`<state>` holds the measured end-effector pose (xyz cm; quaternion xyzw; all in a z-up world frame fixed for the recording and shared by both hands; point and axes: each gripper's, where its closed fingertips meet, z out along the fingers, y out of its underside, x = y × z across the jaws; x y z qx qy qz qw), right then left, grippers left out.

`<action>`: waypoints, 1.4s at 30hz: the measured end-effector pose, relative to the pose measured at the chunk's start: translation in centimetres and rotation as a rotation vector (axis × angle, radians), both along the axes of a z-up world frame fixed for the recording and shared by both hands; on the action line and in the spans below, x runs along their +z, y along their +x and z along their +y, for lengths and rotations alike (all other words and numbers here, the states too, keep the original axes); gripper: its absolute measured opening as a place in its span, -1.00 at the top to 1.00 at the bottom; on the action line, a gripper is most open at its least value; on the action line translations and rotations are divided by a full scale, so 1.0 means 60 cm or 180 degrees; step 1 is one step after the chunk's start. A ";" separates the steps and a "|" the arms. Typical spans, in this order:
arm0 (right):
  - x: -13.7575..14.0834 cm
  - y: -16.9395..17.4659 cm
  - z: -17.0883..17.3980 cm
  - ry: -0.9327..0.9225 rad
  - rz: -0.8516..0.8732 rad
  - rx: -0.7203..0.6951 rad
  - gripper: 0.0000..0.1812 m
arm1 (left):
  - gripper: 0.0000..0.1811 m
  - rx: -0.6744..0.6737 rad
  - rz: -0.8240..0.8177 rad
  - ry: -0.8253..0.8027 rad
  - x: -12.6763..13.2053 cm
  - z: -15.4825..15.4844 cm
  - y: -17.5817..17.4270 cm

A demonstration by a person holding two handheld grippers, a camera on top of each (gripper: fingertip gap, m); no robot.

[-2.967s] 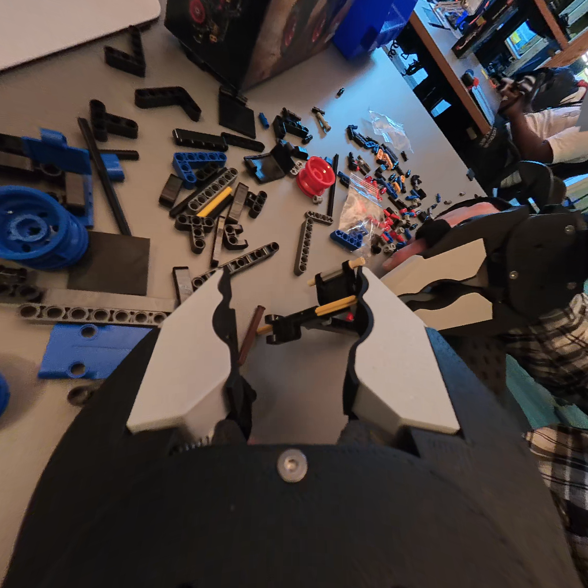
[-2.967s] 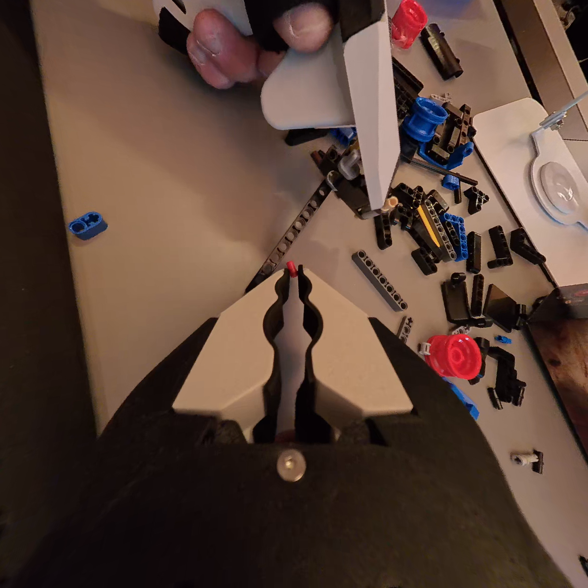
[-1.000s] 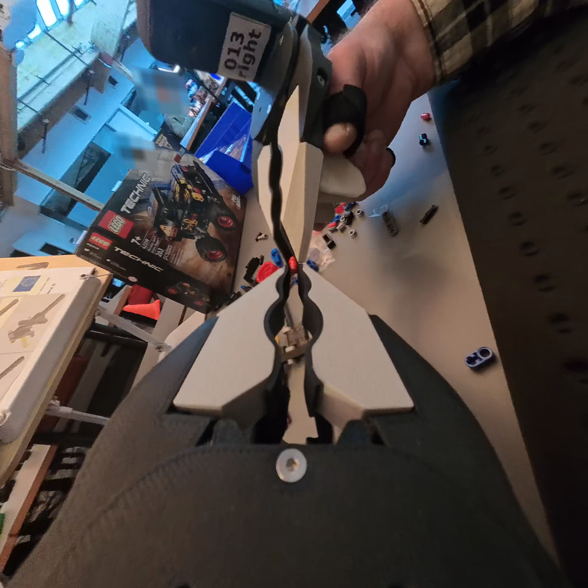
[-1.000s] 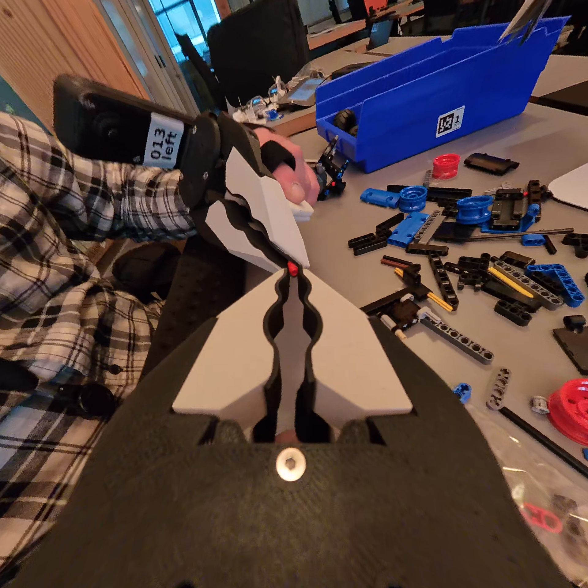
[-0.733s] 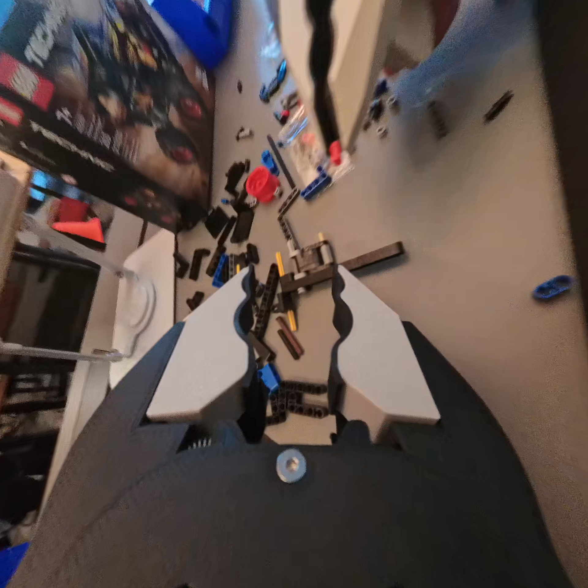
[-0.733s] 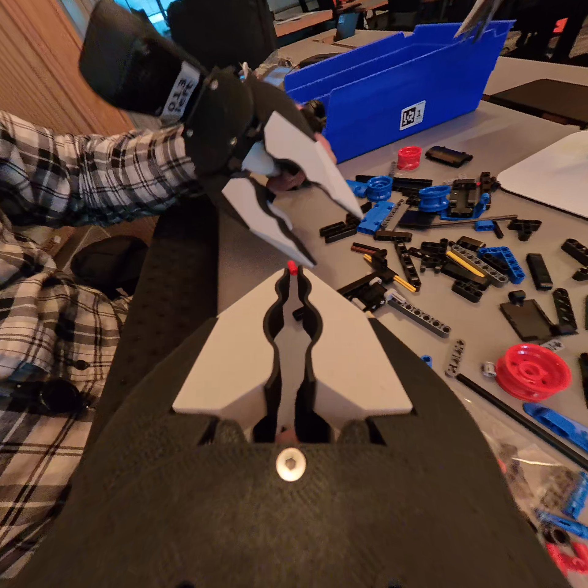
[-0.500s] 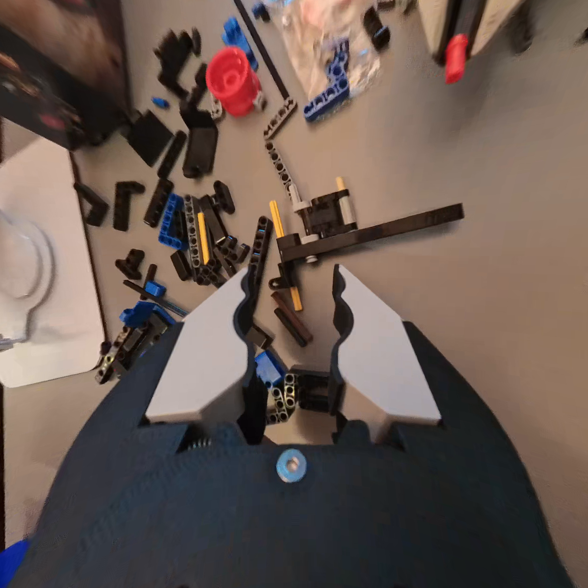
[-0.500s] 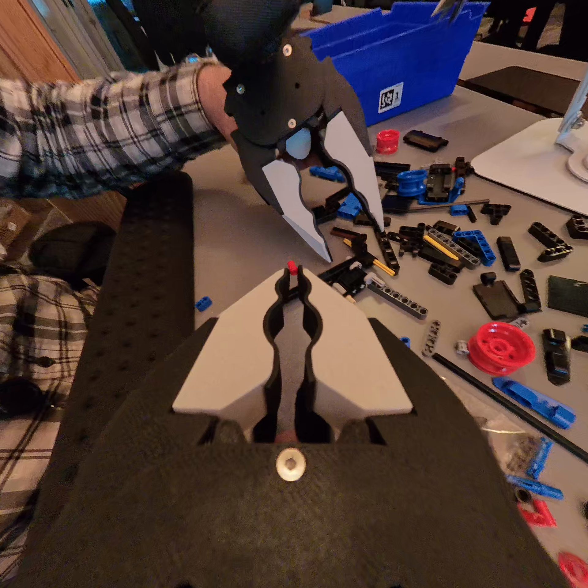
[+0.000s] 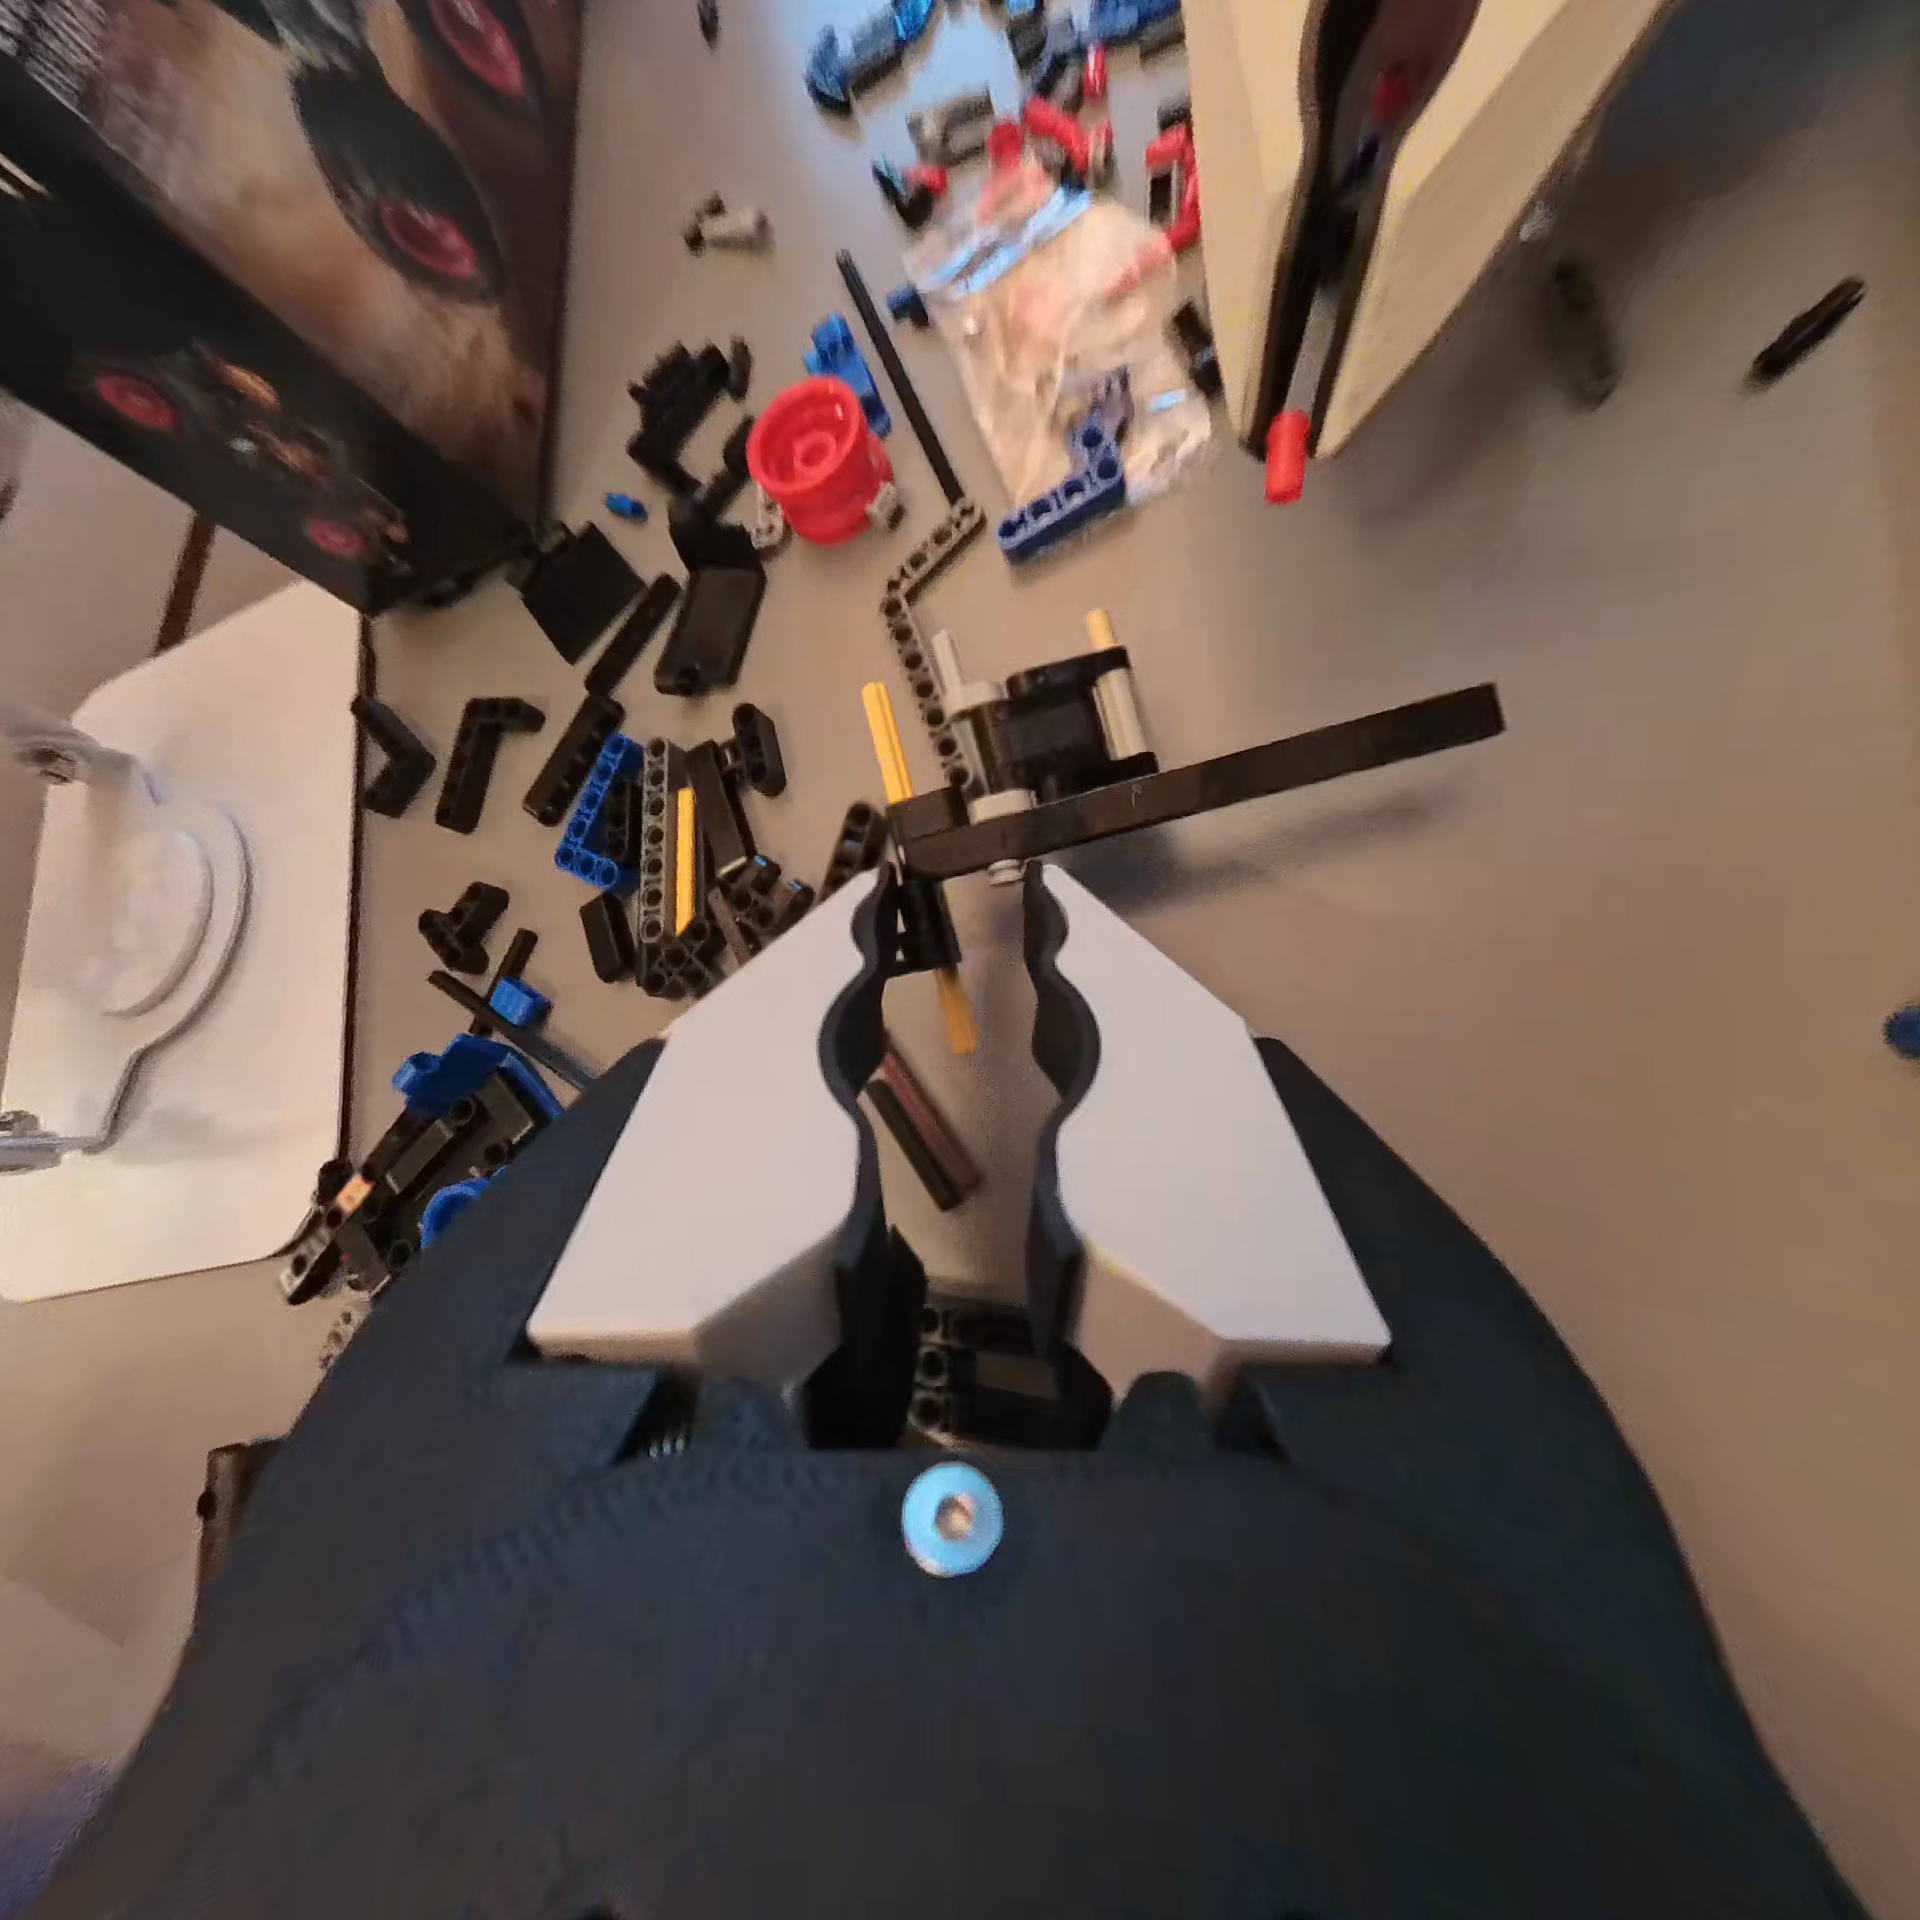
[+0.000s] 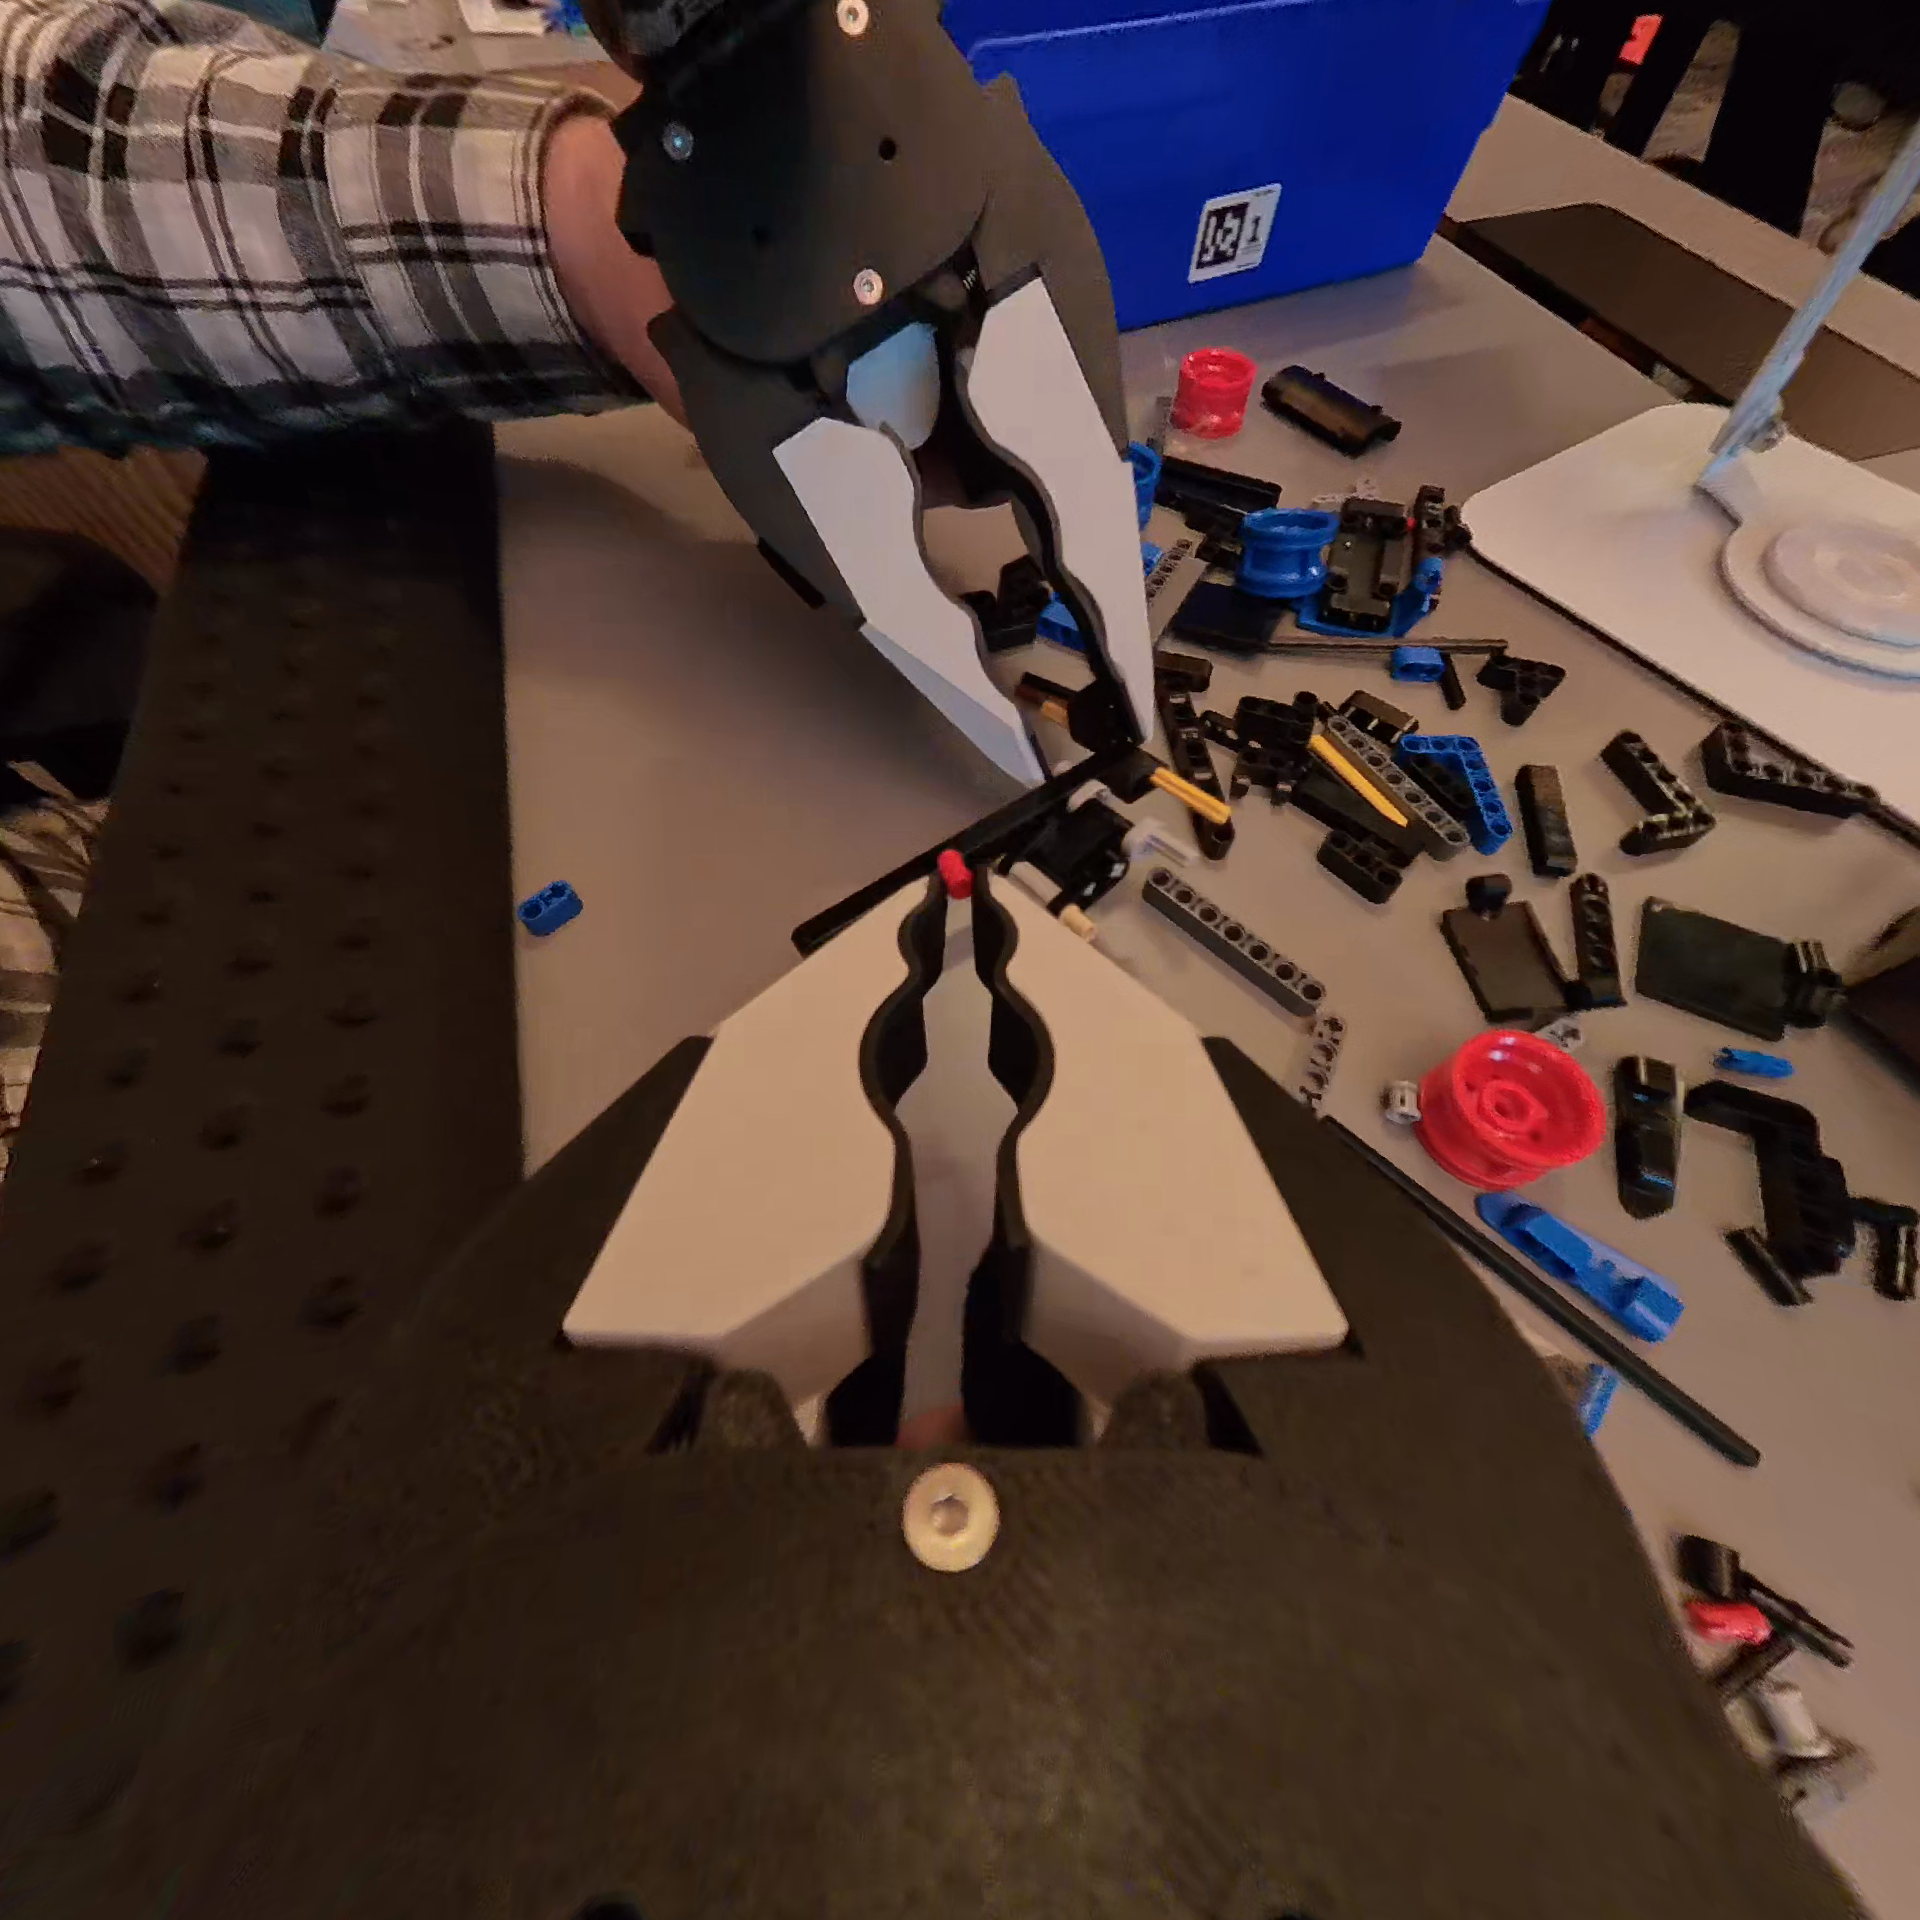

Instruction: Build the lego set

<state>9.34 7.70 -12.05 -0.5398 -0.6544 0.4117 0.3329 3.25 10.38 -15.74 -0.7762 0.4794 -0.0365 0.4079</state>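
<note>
Nearest thing in the right wrist view is the right gripper (image 10: pixel 954 883), jaws pinched on a tiny red pin (image 10: pixel 953 871) right at the tips, only its end poking out. That pin looks light and slick, probably easy to flick away if the squeeze slips, so a grip on its back half with the front free to go into a hole seems about right.

Just past it on the grey table (image 10: pixel 665 727) sits the half-built assembly (image 10: pixel 1049 826): a long black beam (image 9: pixel 1226 781) with a blocky black chunk, grey and tan pegs, and a yellow axle (image 9: pixel 920 873) running through one end. It's stiff plastic, light, but likely to skid or pivot if pushed from one end. The beam near the block looks like the sanest place to take hold.

The left gripper (image 9: pixel 958 883) hangs right over that end, jaws apart with nothing in them, tips either side of the yellow axle; whether they touch it is hard to tell.

Farther out it's loose parts all over: a red wheel hub (image 10: pixel 1507 1110), blue L-beams, black liftarms, a parts bag (image 9: pixel 1060 343). Farthest back are the blue bin (image 10: pixel 1299 135) and the set box (image 9: pixel 270 260).
</note>
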 end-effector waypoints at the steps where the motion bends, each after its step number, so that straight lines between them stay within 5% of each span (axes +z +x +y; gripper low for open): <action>1: 0.002 -0.001 -0.005 0.0046 0.0009 0.0034 0.96 | 0.75 -0.0015 -0.0127 0.0039 0.006 -0.005 0.006; 14: 0.059 -0.009 -0.024 0.0366 0.0189 0.0069 0.96 | 0.76 -0.0142 -0.1643 0.0675 0.138 -0.063 0.040; 21: 0.132 0.002 -0.077 -0.0046 0.0603 0.0530 0.96 | 0.75 -0.0122 -0.1774 0.0673 0.145 -0.070 0.042; 34: 0.133 -0.013 -0.041 0.0328 0.0495 0.0265 0.96 | 0.76 -0.0214 -0.2148 0.0698 0.166 -0.076 0.039; 42: 0.180 0.021 -0.126 0.0546 0.0777 0.0932 0.96 | 0.75 -0.0263 -0.2030 0.0873 0.174 -0.081 0.033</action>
